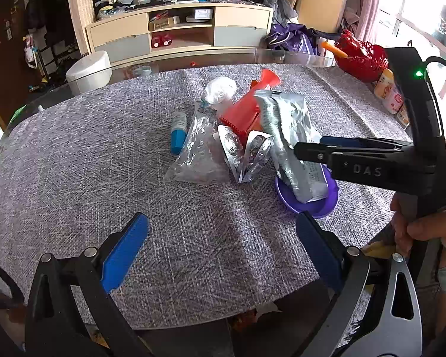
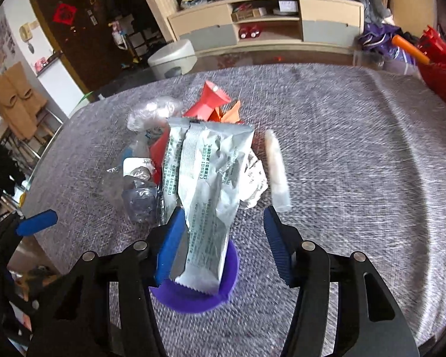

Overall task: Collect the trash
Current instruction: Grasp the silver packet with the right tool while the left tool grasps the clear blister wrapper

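Cluttered cream sideboard (image 1: 180, 28) behind; bright window (image 1: 416, 15) right.

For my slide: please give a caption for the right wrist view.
Open right gripper around a silver foil wrapper lying over a purple plastic lid.

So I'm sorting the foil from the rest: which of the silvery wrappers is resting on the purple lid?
The long silver sachet printed with text; its lower end lies on the purple lid, between the right gripper's open jaws. The crumpled foil pieces lie on the cloth.
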`<state>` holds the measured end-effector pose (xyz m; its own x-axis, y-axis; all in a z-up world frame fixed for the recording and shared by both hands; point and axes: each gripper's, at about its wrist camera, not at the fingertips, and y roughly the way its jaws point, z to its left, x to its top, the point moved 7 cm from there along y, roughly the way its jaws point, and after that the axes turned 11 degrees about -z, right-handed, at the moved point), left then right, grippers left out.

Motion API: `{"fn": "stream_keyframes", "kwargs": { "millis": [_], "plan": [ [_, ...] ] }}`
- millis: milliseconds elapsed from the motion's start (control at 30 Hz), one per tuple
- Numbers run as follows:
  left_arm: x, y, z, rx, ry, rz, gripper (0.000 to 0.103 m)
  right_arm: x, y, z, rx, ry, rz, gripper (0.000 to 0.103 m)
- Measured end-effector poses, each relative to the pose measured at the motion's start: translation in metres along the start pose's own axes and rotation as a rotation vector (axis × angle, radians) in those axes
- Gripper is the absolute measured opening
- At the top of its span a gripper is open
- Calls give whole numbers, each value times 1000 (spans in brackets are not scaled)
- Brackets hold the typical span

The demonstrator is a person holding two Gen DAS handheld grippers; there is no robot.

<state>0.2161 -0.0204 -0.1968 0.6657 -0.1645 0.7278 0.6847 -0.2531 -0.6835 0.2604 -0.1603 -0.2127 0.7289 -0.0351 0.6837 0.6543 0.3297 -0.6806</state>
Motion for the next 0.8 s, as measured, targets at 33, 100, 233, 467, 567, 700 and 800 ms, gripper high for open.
{"fn": "stream_keyframes", "kwargs": {
  "millis": [33, 100, 233, 467, 567, 700, 800],
  "plan": [
    [0, 2, 0, 0, 0, 2, 94, -1, 1, 1, 5, 0, 3, 56],
    [0, 5, 1, 1, -4, 7, 94, -1, 4, 4, 14, -3, 5, 51],
    [0, 9, 1, 0, -5, 13, 94, 0, 2, 9, 32, -6, 0, 37],
    [4, 12, -1, -3, -13, 10, 94, 3, -2, 18, 59, -27, -5, 14],
    [8, 12, -4, -10, -13, 5, 94, 6, -6, 20, 58, -44, -16, 14],
    [15, 17, -9, -30, -18, -5, 90, 12, -14, 14, 61, -32, -43, 13],
    [20, 23, -12, -40, -27, -8, 81, 21, -25, 5, 48, -21, -81, 13]
  ]
}}
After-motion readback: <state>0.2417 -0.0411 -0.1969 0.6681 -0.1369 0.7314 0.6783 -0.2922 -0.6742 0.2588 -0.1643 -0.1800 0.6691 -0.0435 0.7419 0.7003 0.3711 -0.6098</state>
